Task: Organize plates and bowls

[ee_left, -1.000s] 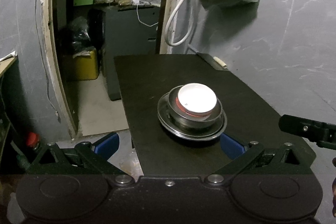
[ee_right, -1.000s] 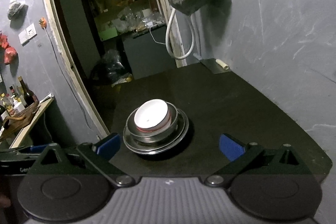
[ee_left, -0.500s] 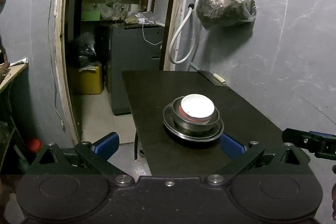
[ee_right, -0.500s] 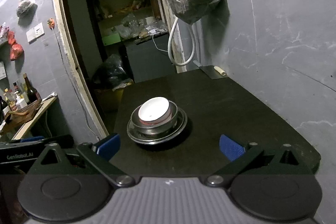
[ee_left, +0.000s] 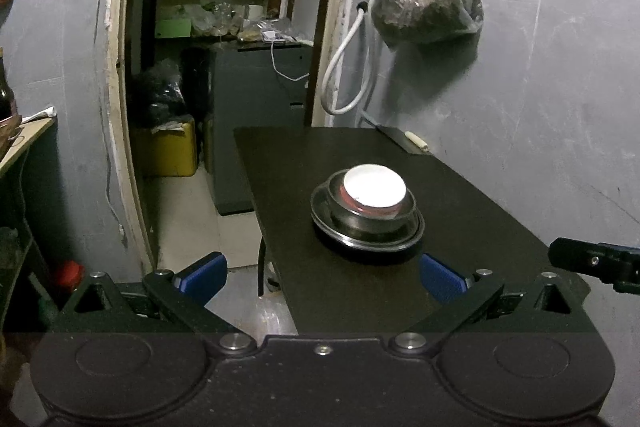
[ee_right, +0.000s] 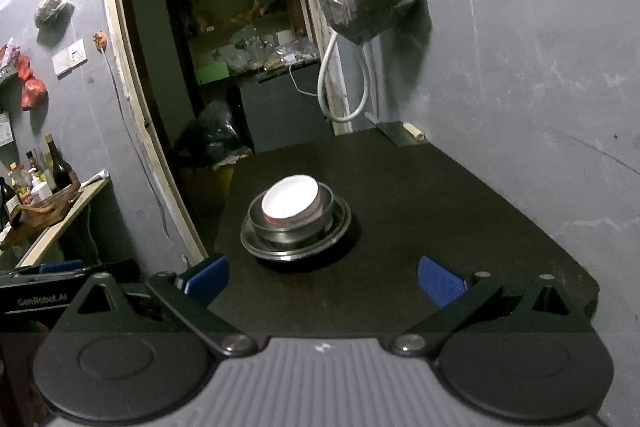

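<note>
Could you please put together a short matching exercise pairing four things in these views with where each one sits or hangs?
Things:
1. white bowl
2. steel bowl
3. steel plate
4. plastic bag

Places:
A. directly on the black table
B. hanging on the grey wall
C. top of the stack
D. between the other two dishes

Pairs: 1-C, 2-D, 3-A, 4-B

A white bowl (ee_left: 375,186) sat nested in a steel bowl (ee_left: 372,219) on a steel plate (ee_left: 324,215) — all stacked on the dark counter (ee_left: 288,163). The left hand-held gripper (ee_left: 322,273) hung spread wide, apart from the stack — nothing between its blue pads (ee_left: 202,273).
</note>
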Demonstrator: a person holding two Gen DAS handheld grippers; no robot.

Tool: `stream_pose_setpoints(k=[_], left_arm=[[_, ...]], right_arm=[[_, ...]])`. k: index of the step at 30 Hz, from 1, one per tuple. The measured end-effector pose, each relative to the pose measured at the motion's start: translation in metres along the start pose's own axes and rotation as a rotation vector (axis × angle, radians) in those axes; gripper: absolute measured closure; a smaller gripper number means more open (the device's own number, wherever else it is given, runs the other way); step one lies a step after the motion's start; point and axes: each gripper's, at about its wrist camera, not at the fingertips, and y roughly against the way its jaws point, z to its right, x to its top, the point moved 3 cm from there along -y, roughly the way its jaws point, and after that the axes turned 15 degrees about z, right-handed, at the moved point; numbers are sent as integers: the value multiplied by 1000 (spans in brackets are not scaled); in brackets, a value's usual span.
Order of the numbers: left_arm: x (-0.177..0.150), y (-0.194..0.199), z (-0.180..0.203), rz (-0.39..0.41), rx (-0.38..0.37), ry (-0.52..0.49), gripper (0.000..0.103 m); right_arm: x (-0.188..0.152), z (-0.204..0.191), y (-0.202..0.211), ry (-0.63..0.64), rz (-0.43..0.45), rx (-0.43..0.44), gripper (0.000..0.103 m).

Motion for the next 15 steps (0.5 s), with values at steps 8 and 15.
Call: stream_pose_setpoints(k=[8,15], left_arm=[[-10,3,9,-12,-22,-35,1],[-13,6,13,-17,-22,-50,1]], right_arm=[[-6,8,11,-1,-2,-13,0],[-9,9,13,-4,-6,-13,0]])
